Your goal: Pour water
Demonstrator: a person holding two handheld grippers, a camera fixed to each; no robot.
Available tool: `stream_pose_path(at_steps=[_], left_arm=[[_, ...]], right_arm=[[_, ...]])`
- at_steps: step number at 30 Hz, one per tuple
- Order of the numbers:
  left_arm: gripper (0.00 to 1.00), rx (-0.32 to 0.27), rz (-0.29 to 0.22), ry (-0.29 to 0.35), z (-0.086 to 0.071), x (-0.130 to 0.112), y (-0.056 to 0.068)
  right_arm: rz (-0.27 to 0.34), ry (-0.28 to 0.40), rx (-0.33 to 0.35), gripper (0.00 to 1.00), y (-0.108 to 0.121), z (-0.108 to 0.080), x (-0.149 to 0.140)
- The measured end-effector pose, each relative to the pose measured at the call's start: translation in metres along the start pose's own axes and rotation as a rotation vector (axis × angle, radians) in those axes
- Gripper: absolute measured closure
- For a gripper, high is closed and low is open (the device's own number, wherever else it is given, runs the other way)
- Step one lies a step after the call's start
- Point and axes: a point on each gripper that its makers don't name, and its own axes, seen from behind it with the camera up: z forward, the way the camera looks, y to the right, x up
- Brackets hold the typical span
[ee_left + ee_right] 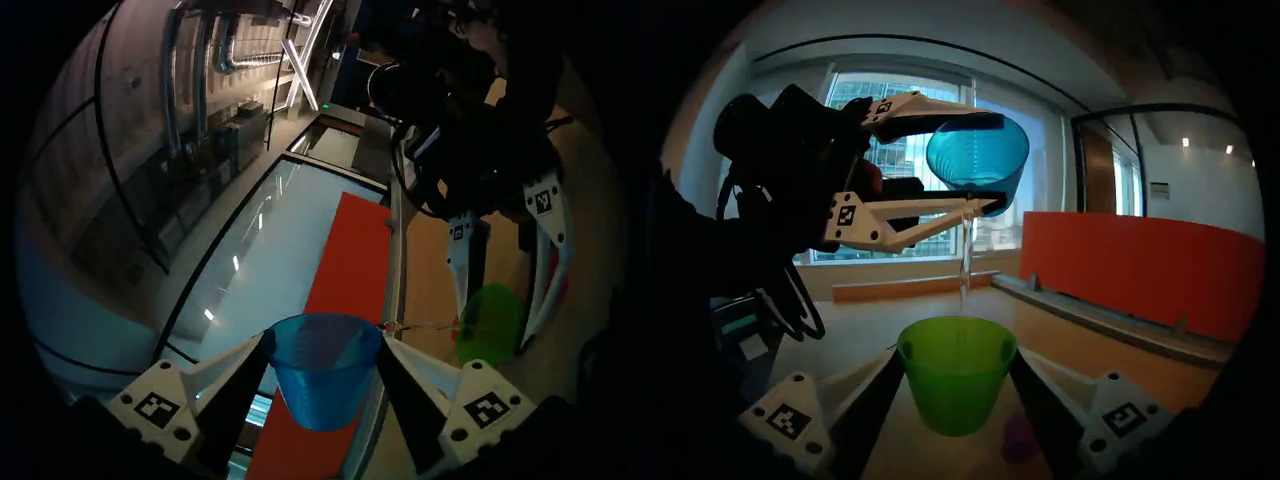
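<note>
Left gripper (324, 350): closed on the tipped blue cup (324, 388).
Water (966, 256): poured thinly into the green cup (956, 392).
Right gripper (956, 358): clamped on the upright green cup, above the table (1088, 340).

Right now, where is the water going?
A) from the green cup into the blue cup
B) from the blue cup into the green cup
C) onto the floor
B: the tipped blue cup sends a thin line of water down into the upright green cup.
</note>
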Motion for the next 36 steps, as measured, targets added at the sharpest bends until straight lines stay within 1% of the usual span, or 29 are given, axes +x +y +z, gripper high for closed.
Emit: stream_pose_path(at_steps=[5, 14, 29, 36], left_arm=[[0.12, -0.003, 0.01, -0.002, -0.0007, 0.0007, 0.0026], [0.12, 0.003, 0.035, -0.004, -0.0022, 0.0024, -0.001], [0.12, 0.008, 0.066, -0.01, 0.0002, 0.0022, -0.002], [0.12, 0.008, 0.089, -0.013, 0.0007, 0.0022, -0.0042]], right_arm=[[-0.001, 0.003, -0.001, 0.1, -0.0003, -0.0009, 0.0009], [-0.002, 0.003, -0.001, 0.1, -0.0005, -0.0024, 0.0015], [-0.007, 0.008, 0.001, 0.1, -0.0016, -0.004, 0.004], [-0.008, 0.007, -0.002, 0.1, -0.0003, -0.0044, 0.0037]])
